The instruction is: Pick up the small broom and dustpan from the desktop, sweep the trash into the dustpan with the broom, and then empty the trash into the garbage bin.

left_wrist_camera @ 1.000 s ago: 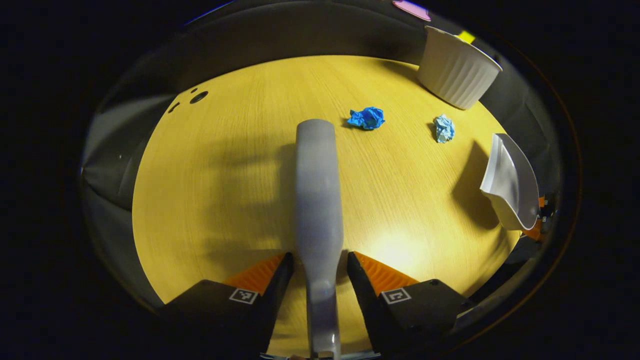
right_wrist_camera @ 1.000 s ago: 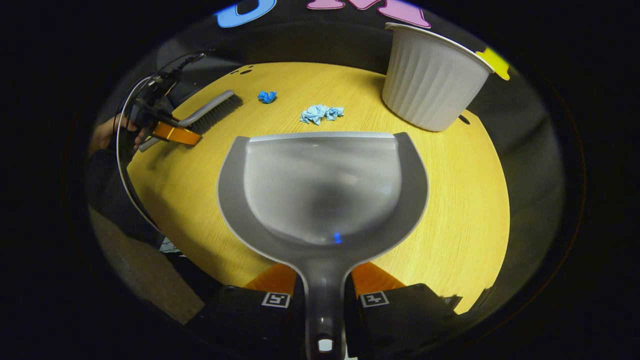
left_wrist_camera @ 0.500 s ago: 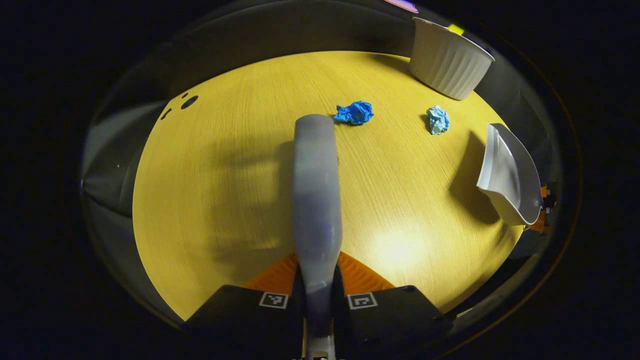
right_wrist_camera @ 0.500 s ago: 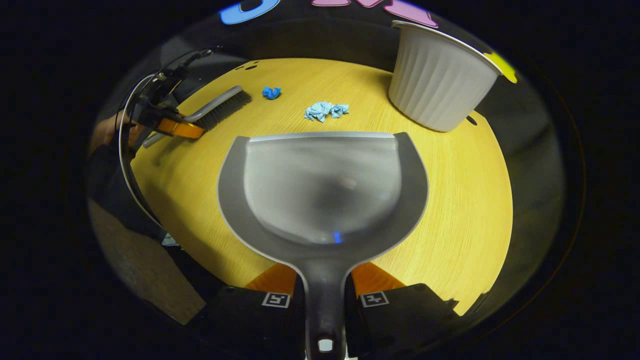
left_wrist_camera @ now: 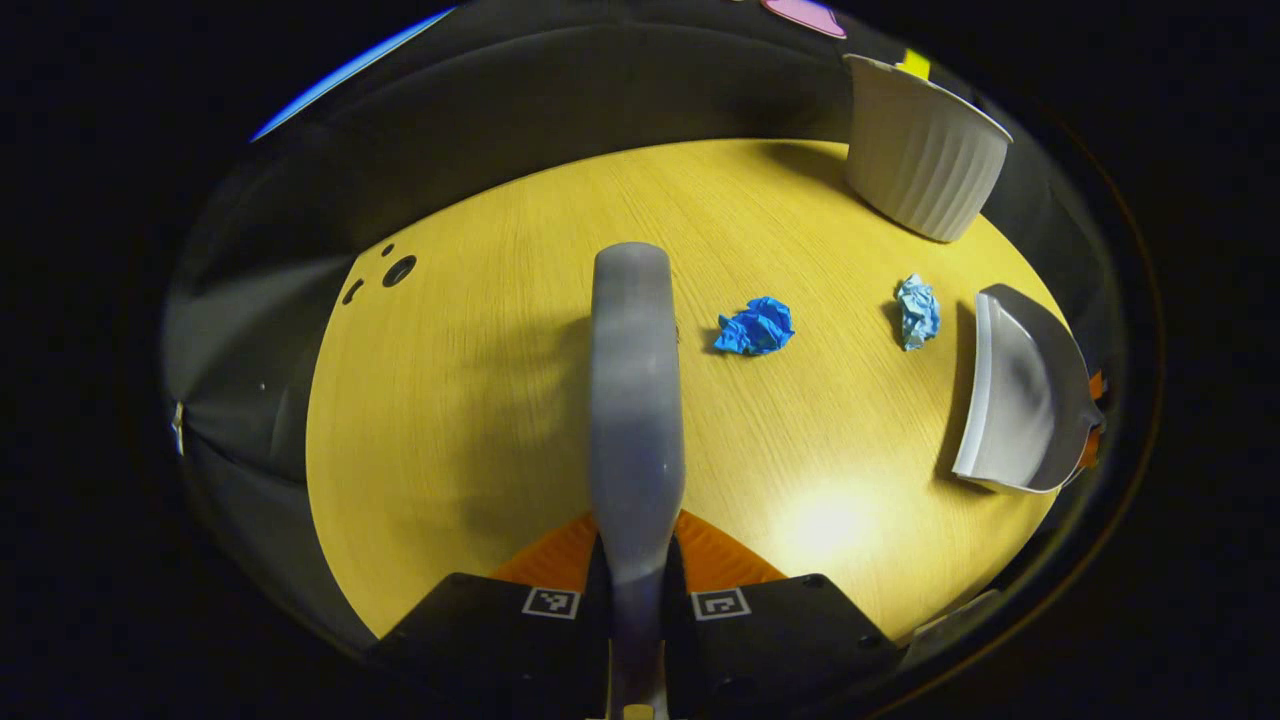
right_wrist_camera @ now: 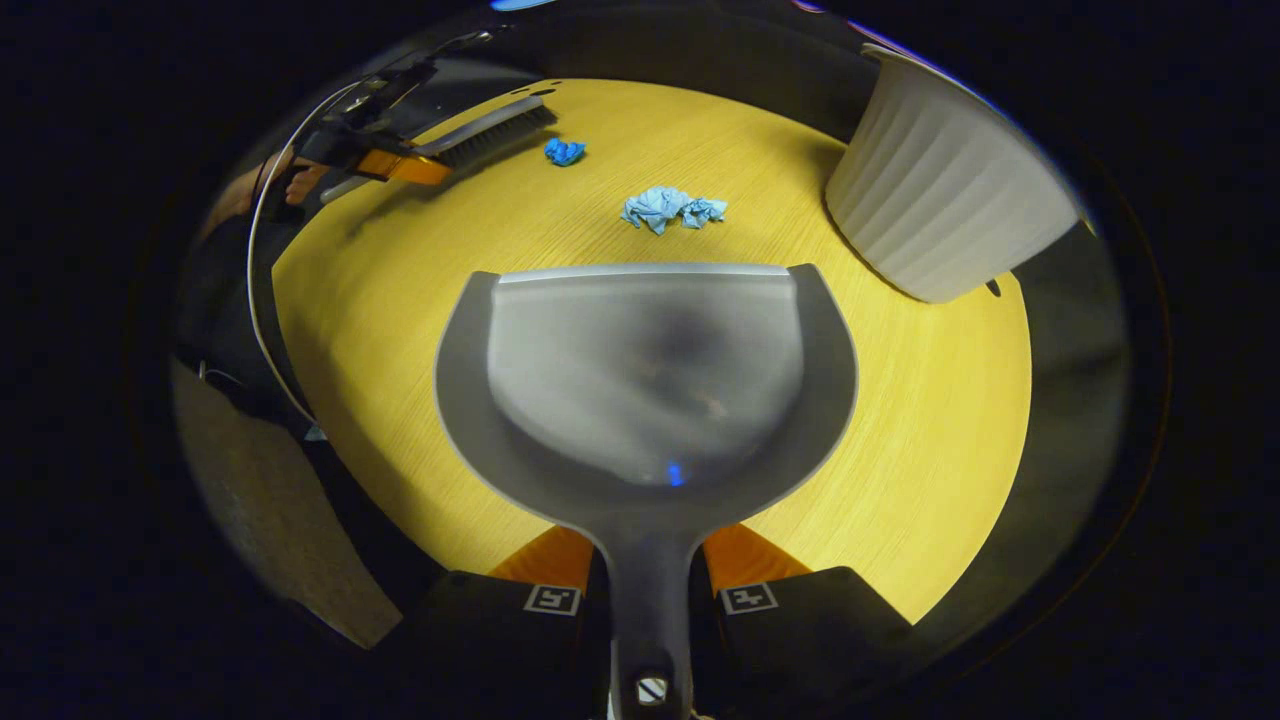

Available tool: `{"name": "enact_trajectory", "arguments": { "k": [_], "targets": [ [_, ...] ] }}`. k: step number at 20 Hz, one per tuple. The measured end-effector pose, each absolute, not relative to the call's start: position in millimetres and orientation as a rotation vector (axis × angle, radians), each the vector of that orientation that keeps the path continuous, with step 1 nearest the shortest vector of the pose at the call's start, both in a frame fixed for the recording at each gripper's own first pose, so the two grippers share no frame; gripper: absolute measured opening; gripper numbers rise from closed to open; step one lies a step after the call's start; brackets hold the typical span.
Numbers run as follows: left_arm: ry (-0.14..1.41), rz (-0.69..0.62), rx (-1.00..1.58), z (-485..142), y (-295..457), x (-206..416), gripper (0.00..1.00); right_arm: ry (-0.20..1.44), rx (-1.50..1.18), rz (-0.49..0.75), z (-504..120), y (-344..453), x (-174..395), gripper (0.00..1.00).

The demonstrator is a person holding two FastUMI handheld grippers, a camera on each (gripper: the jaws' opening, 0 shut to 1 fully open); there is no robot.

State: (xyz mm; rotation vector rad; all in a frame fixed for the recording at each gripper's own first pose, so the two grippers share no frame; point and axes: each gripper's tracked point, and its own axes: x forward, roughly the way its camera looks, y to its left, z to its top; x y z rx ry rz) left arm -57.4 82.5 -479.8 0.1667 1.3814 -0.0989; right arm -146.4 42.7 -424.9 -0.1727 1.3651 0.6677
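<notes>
The left gripper (left_wrist_camera: 634, 590) is clamped on the handle of the small broom (left_wrist_camera: 633, 400), both fingers pressed to its sides; the broom's long axis runs straight ahead from that gripper, out over the wooden desktop (left_wrist_camera: 480, 400); in the right gripper view its bristles (right_wrist_camera: 497, 132) hang low over the far left of the desk, though whether they touch the wood cannot be told. The right gripper (right_wrist_camera: 650, 600) is closed on the stem of the dustpan (right_wrist_camera: 645, 380), whose open lip faces forward, away from the hand.

The relation that matters: the dark blue paper wad (left_wrist_camera: 757, 327) lies just beside the broom head, on its right side; the pale blue crumpled tissue (left_wrist_camera: 917, 310) lies farther right, just in front of the dustpan's lip (left_wrist_camera: 975, 385); so broom, wad, tissue and pan stand roughly in one line across the desk. The sweep, as I judge it, should go sideways to the right, across the broom's long axis, toward the pan; the left hand is the nearer to the wad, the right to the tissue.

The white ribbed garbage bin (right_wrist_camera: 945, 205) stands near the pan's far right corner, apart from both scraps; both scraps lie on the desk, neither yet in the pan.
</notes>
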Motion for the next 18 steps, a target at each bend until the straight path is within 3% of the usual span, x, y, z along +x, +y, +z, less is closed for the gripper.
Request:
{"name": "enact_trajectory", "arguments": {
  "k": [7, 9, 13, 14, 17, 18],
  "targets": [
    [1.391, -0.1, 0.157, -499, 49, -34, 0.26, 1.37, -0.218, 0.789, -444, 31, -119, 0.36],
    [1.391, -0.146, 0.144, -502, 28, -26, 0.23, 1.357, -0.225, 0.813, -449, 33, -115, 0.36],
    [1.373, -0.255, 0.172, -504, -20, -13, 0.29, 1.339, -0.231, 0.84, -453, 30, -113, 0.36],
    [1.366, -0.286, 0.18, -504, -33, -11, 0.26, 1.332, -0.232, 0.846, -454, 30, -112, 0.36],
    [1.351, -0.371, 0.206, -500, -67, -7, 0.29, 1.311, -0.23, 0.859, -457, 32, -110, 0.36],
    [1.354, -0.396, 0.203, -498, -77, -8, 0.23, 1.306, -0.23, 0.862, -458, 33, -109, 0.36]
  ]
}}
